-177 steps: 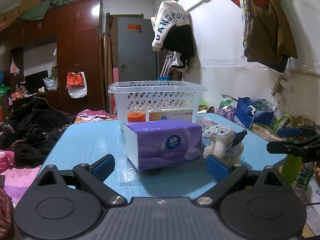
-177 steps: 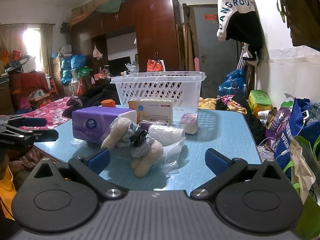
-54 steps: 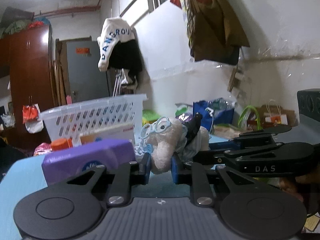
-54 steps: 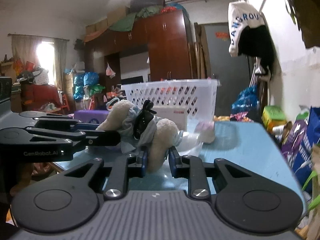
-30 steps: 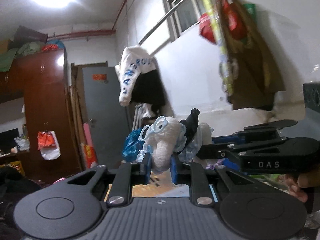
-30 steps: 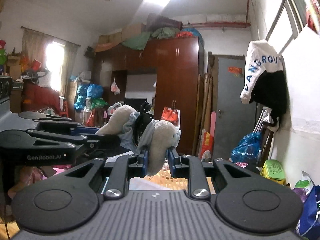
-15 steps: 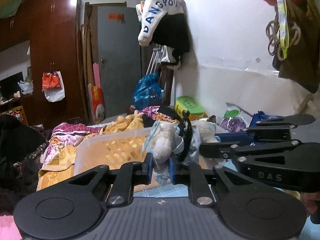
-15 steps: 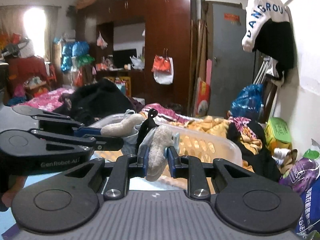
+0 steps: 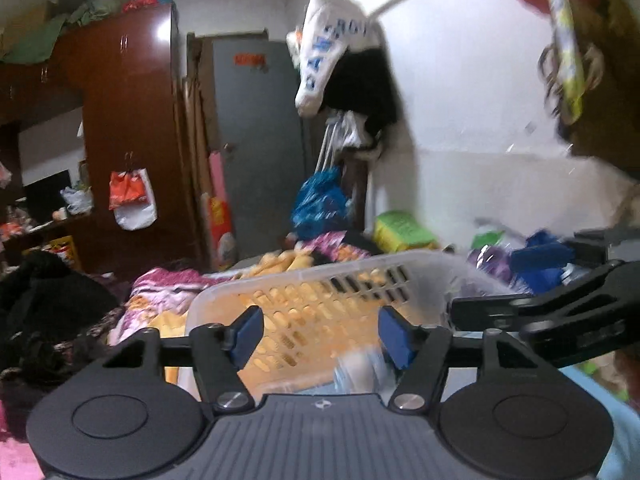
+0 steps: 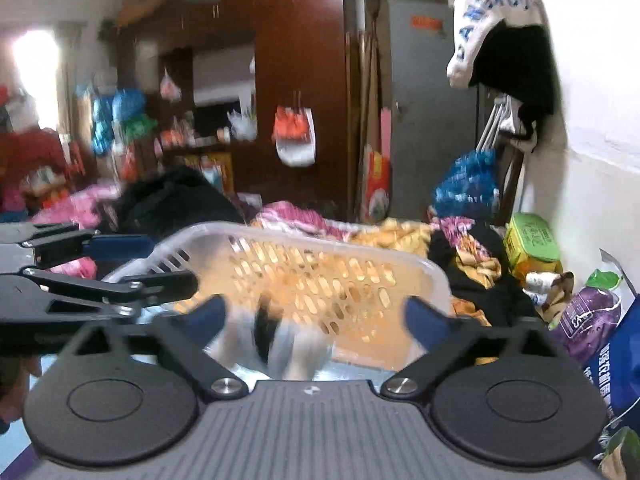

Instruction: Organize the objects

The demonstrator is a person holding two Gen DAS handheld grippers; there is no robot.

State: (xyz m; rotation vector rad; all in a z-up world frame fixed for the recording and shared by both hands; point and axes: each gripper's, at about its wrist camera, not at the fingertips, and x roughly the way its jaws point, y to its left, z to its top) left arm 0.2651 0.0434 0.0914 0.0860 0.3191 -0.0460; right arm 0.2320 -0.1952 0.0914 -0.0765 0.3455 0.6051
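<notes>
The white slotted basket (image 9: pixel 320 276) stands right in front of both grippers; it also shows in the right wrist view (image 10: pixel 340 260). The cream plush toy with glasses is a blur inside the basket, low between the fingers, in the left wrist view (image 9: pixel 360 368) and in the right wrist view (image 10: pixel 288 344). My left gripper (image 9: pixel 322 336) is open and empty above the basket. My right gripper (image 10: pixel 316 318) is open and empty too. Each gripper shows at the edge of the other's view.
A blue table surface (image 9: pixel 600 392) lies under the basket. Behind it are piles of clothes and bedding (image 10: pixel 400 232), a dark wooden wardrobe (image 9: pixel 132 128), a grey door (image 9: pixel 260 140) and bags (image 10: pixel 588 320) on the floor at right.
Half a second ago both grippers were shut on the plush toy over the basket. Both have opened and the toy has dropped into the basket.
</notes>
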